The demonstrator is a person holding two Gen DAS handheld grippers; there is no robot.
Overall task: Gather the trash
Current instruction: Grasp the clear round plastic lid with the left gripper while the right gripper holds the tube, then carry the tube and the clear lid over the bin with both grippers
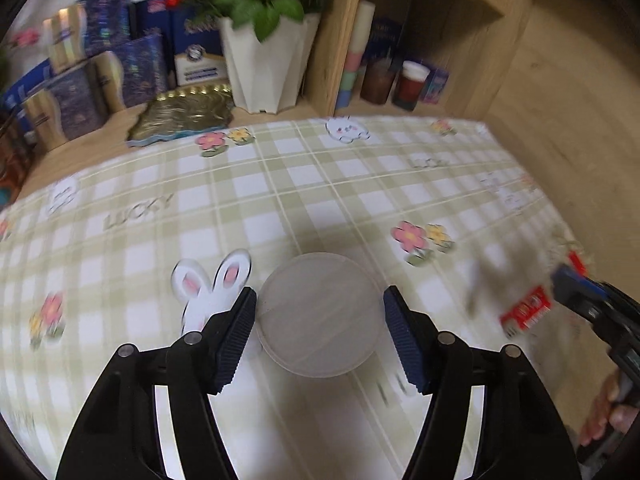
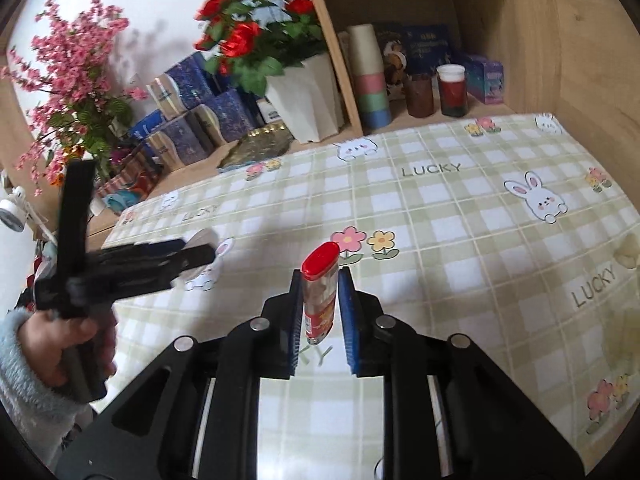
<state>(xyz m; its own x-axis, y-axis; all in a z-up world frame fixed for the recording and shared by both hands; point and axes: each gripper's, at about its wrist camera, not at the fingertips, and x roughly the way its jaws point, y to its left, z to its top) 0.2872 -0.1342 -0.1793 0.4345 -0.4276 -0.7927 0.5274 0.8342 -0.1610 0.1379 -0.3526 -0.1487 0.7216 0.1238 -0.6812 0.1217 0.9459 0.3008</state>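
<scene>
My left gripper [image 1: 320, 320] is shut on a round, translucent grey plastic cup [image 1: 318, 316], seen end-on, and holds it above the checked tablecloth [image 1: 304, 184]. In the right wrist view the left gripper [image 2: 192, 250] sits at the left in a person's hand, the pale cup [image 2: 205, 237] at its tip. My right gripper [image 2: 320, 308] is shut on a small upright container with a red cap [image 2: 320, 258] and a red label, lifted off the cloth. The left wrist view shows the right gripper [image 1: 560, 286] blurred at the right edge with the red container [image 1: 526, 312].
A white vase of red roses [image 2: 308, 96], blue boxes [image 2: 224, 116] and a gold tray [image 2: 262, 144] line the back. A wooden shelf unit [image 2: 532, 40] holds stacked cups [image 2: 370, 80] and jars [image 2: 452, 90]. Pink blossoms [image 2: 68, 80] stand at the left.
</scene>
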